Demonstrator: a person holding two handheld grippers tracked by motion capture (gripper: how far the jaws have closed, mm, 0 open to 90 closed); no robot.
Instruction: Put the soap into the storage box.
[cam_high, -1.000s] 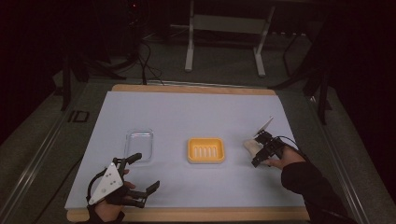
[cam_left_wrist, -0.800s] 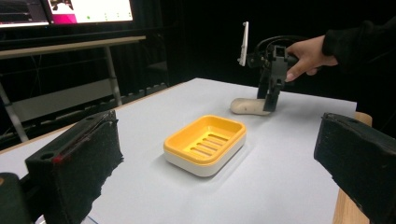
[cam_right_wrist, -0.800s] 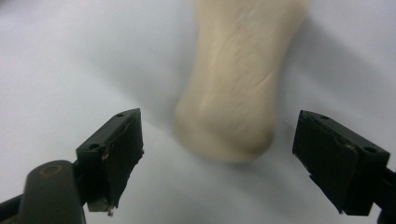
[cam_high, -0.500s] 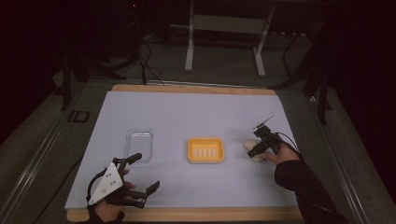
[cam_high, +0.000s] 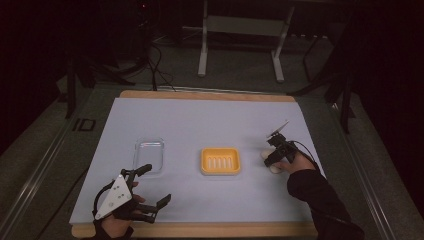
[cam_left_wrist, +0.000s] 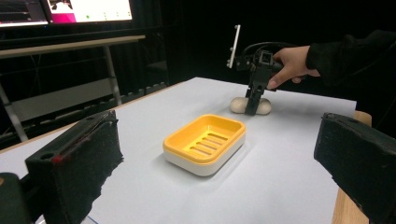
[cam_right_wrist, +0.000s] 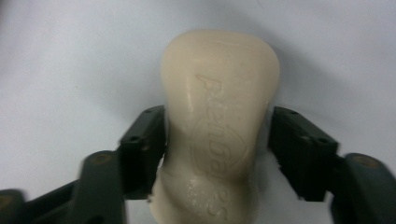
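The cream soap bar (cam_right_wrist: 217, 126) lies on the white table (cam_high: 210, 120) between our right gripper (cam_right_wrist: 219, 154) jaws, which press its narrow waist; its long axis runs straight away from that gripper. The orange soap dish (cam_high: 220, 161) sits nearby, nothing between. Our left gripper (cam_high: 150, 192) is spread wide, with a clear lid (cam_high: 149, 155) just ahead.

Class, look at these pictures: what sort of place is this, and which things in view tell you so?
Probably a lab or recording studio: a pale covered table in a dark room, monitors behind, and handheld grippers, the right gripper around a soap bar.
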